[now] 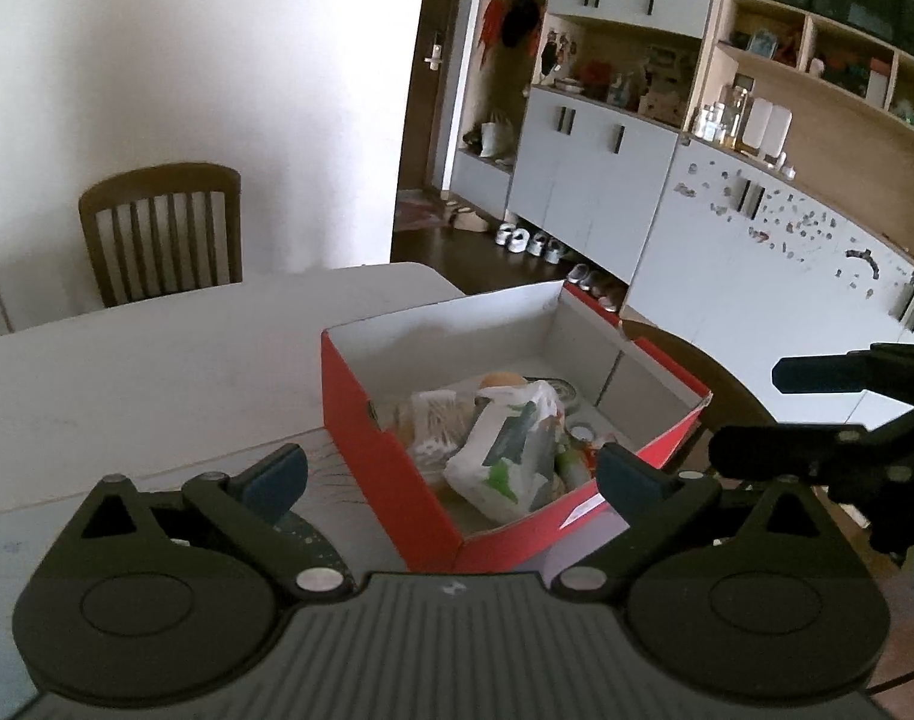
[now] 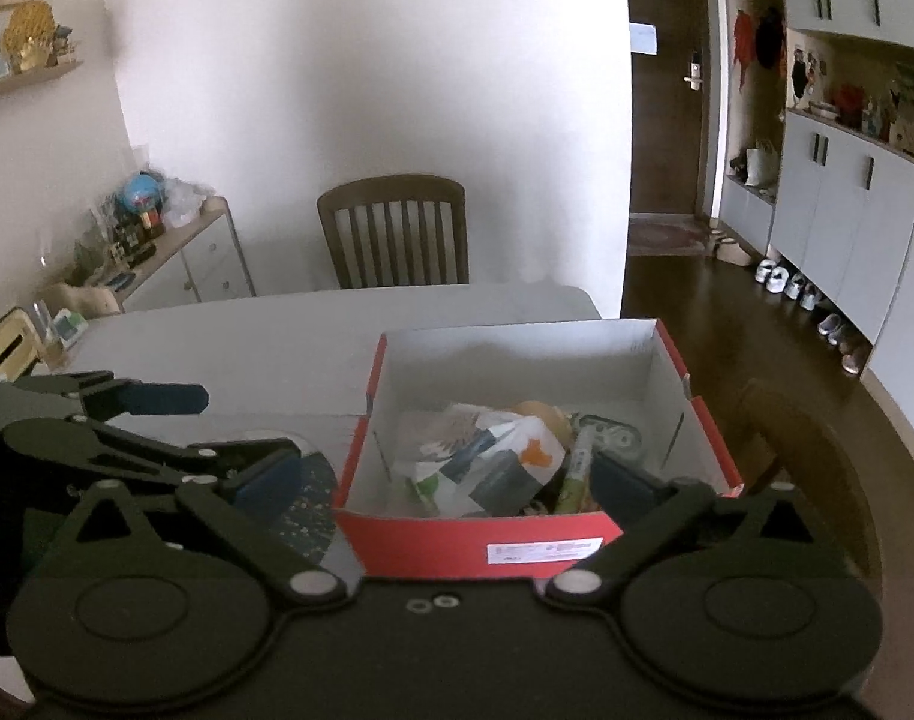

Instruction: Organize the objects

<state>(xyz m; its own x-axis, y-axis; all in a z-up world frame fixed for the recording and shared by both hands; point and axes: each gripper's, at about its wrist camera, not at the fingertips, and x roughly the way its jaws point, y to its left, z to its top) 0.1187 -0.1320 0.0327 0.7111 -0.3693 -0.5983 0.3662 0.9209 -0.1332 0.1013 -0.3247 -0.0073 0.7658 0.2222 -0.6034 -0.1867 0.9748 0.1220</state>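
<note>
A red shoebox (image 1: 391, 480) with a white inside stands on the white table (image 1: 157, 360); it also shows in the right wrist view (image 2: 475, 540). It holds a white printed plastic bag (image 1: 505, 450) (image 2: 475, 456), a pack of cotton swabs (image 1: 433, 420), a tape roll (image 2: 616, 435) and other small items. My left gripper (image 1: 454, 471) is open and empty, its fingers wide apart above the box's near corner. My right gripper (image 2: 445, 480) is open and empty above the box's near wall. Each gripper shows at the side of the other's view, the right gripper (image 1: 817, 402) and the left gripper (image 2: 175, 426).
A dark speckled round object (image 2: 307, 504) lies on the table left of the box. A wooden chair (image 2: 397, 234) stands at the table's far side and another chair (image 2: 805, 456) right of the box. Cabinets (image 1: 607, 180) and shoes (image 1: 529, 240) line the right wall.
</note>
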